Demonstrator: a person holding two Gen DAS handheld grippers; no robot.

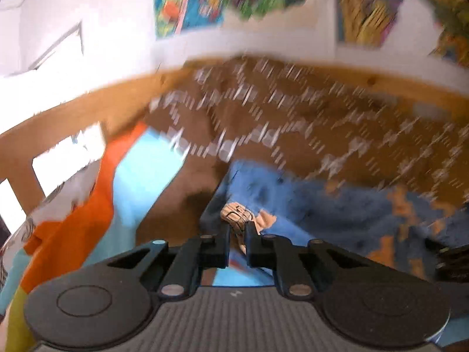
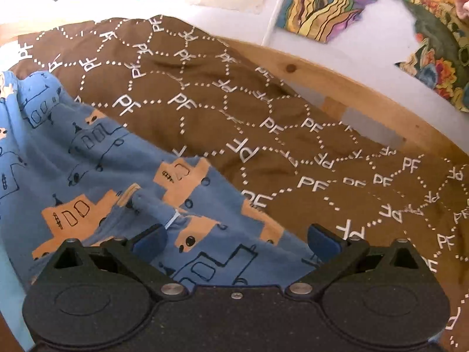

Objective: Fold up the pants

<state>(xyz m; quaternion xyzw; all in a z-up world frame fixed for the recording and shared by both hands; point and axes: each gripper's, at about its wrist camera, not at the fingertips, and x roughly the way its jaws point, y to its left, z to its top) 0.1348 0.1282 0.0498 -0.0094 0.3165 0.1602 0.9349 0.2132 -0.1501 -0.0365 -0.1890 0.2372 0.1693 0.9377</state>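
Observation:
The pants are blue with orange vehicle prints and lie on a brown bedspread. In the left wrist view, which is motion-blurred, they show as a blue heap. My left gripper is shut on a bunched piece of the pants' fabric with an orange print. My right gripper is open, its blue-padded fingers spread just above the near edge of the pants, touching nothing that I can see.
The brown bedspread with white "PF" lettering covers a bed with a wooden frame. An orange and light-blue cloth lies left of the pants. Colourful posters hang on the white wall behind.

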